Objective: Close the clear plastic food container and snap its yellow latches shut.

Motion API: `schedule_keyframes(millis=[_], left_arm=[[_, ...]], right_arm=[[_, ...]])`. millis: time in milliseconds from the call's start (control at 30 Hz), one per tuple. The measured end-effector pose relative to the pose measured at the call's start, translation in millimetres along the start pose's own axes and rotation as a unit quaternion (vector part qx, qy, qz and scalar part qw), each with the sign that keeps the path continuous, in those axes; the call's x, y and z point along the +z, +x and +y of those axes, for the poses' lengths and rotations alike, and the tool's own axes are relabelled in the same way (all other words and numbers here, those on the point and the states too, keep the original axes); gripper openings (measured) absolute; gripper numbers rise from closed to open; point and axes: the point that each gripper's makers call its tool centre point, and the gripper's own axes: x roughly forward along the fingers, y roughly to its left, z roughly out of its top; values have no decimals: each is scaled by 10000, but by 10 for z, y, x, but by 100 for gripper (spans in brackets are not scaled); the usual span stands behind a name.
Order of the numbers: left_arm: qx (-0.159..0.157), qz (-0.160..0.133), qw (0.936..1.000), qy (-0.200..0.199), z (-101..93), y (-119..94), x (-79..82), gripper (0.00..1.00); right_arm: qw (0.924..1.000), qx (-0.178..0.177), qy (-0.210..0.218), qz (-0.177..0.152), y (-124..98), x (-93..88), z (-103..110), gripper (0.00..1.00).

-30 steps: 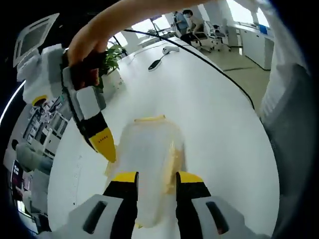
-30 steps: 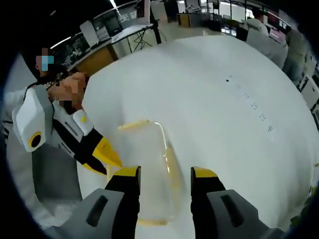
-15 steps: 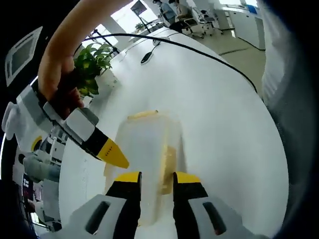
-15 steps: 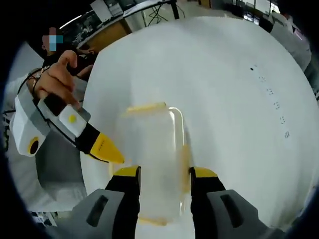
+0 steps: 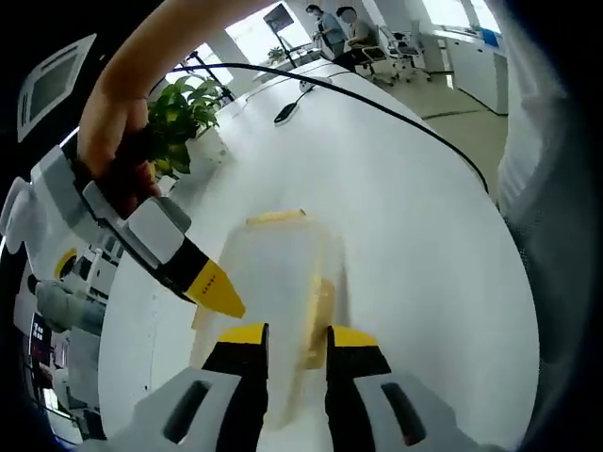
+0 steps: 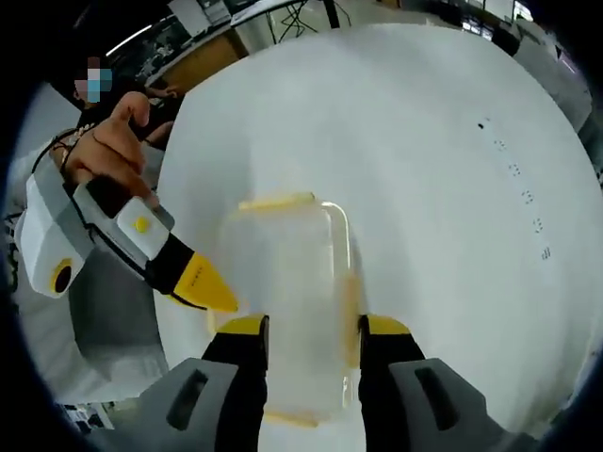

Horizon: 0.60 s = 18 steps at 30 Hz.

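— Box, where is it?
— The clear plastic food container [image 6: 287,311] lies on the round white table [image 6: 443,169], between both grippers.
— Why there?
— The left gripper [image 5: 283,331] and right gripper [image 6: 306,325] stand a little apart, beside its yellow latches [image 6: 275,201], ready to press.

no words, numbers or signs can be read here. the small dark marks on the white table [image 6: 452,113] in the right gripper view are too tiny to make out.
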Motion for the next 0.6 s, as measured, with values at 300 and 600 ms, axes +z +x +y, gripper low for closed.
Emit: schedule_keyframes(millis=[300, 600], left_arm=[[253, 63, 9996, 97, -6, 12, 14, 12], [257, 89, 9996, 43, -7, 1, -15, 13]], right_arm=[[9998, 112, 26, -133, -8, -5, 35, 32], [9999, 106, -29, -64, -19, -2, -29, 31]])
